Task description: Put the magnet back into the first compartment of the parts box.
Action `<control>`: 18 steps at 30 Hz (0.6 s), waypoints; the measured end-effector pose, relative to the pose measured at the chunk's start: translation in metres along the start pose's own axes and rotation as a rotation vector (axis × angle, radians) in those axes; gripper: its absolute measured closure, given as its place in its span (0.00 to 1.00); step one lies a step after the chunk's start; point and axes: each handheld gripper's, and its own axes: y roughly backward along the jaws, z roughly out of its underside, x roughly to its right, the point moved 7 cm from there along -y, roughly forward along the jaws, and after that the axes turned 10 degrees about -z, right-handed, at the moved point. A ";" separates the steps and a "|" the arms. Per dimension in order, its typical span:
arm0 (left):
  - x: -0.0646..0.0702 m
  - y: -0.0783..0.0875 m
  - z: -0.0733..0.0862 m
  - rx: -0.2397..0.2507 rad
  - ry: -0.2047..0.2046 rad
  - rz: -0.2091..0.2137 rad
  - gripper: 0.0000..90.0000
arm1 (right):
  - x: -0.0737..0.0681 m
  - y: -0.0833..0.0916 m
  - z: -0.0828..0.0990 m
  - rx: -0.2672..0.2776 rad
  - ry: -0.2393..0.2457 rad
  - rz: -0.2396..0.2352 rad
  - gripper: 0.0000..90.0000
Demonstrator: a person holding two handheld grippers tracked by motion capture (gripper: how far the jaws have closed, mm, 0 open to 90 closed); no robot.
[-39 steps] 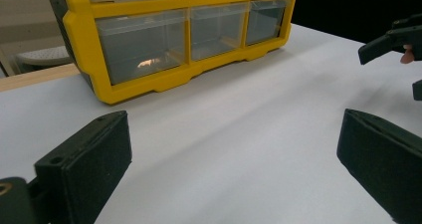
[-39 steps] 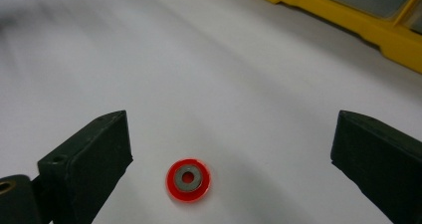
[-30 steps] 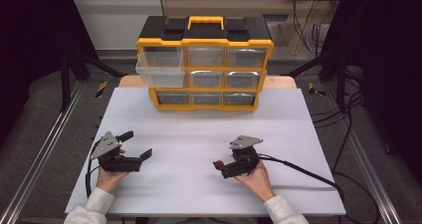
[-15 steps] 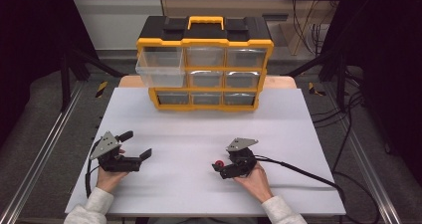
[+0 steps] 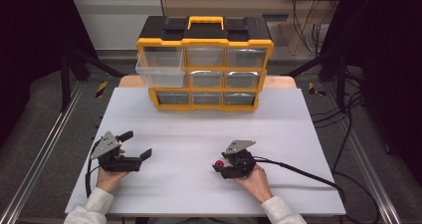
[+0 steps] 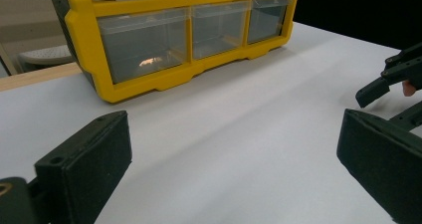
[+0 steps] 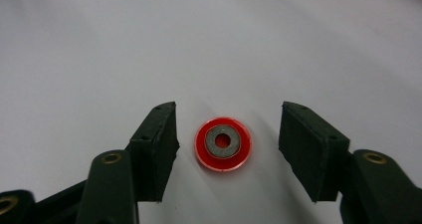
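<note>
While the right gripper (image 7: 226,152), jaws just closing, brackets the ungrasped red washer-disc (image 7: 223,143) before the drawer organizer (image 5: 205,64), pickup remains.

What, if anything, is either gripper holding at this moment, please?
Nothing yet. The right gripper has been closing around the red disc, its pads clear of the rim; the left gripper is open.

A white surface (image 5: 298,134) is set on a wooden table (image 5: 278,82). Grey floor (image 5: 45,114), dark frame rails (image 5: 42,157) and hanging cables (image 5: 308,30) are seen behind.
</note>
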 end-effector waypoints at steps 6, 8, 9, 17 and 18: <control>0.000 0.000 0.000 -0.001 0.000 -0.001 0.00 | -0.005 -0.005 0.000 -0.033 0.037 -0.007 0.56; 0.000 0.000 0.000 0.000 0.002 -0.001 0.00 | -0.007 -0.007 0.001 -0.055 0.058 -0.002 0.58; 0.000 0.000 0.000 -0.002 0.000 0.000 0.00 | -0.007 -0.007 0.001 -0.053 0.064 -0.001 0.59; 0.001 0.000 0.000 -0.001 0.000 0.000 0.00 | -0.005 -0.006 0.002 -0.066 0.060 0.003 0.67; 0.001 0.000 0.000 -0.001 0.000 0.000 0.00 | -0.005 -0.006 0.002 -0.068 0.060 0.002 0.68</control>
